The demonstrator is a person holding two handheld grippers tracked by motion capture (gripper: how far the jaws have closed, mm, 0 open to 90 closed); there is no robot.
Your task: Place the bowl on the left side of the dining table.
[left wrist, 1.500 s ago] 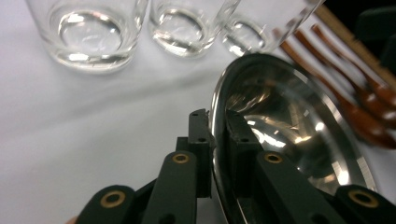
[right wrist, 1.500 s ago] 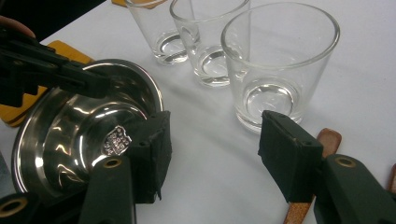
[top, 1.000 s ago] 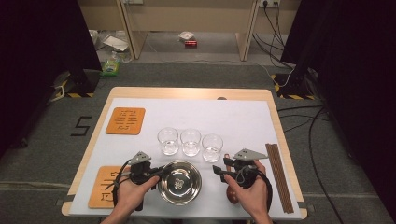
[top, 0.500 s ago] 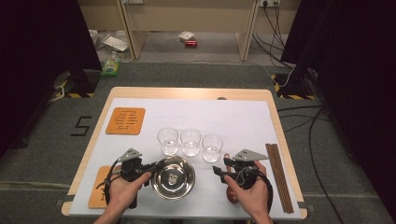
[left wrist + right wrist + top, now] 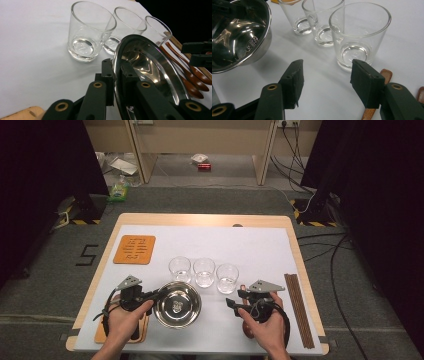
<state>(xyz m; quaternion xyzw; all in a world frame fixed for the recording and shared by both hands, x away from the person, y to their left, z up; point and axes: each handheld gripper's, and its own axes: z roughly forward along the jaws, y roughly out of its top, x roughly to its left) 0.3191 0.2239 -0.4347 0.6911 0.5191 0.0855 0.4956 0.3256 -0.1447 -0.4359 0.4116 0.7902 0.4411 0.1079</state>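
Steel bowl (image 5: pixel 177 304), near centre of the counter (image 5: pixel 260 245), clamped at its left rim by the left hand-held gripper (image 5: pixel 159 295) and apparently tilted or just lifted. The right hand-held gripper (image 5: pixel 325 75) waits unclenched near the rightmost glass (image 5: pixel 357 35); next, carry the bowl clear of the glasses.

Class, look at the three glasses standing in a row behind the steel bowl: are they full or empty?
Empty. Each of the three glasses is clear down to its thick base in the gripper views, with no liquid line.

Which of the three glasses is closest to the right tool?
The rightmost glass in the row: it stands just ahead of the right tool, while the other two stand nearer the bowl.
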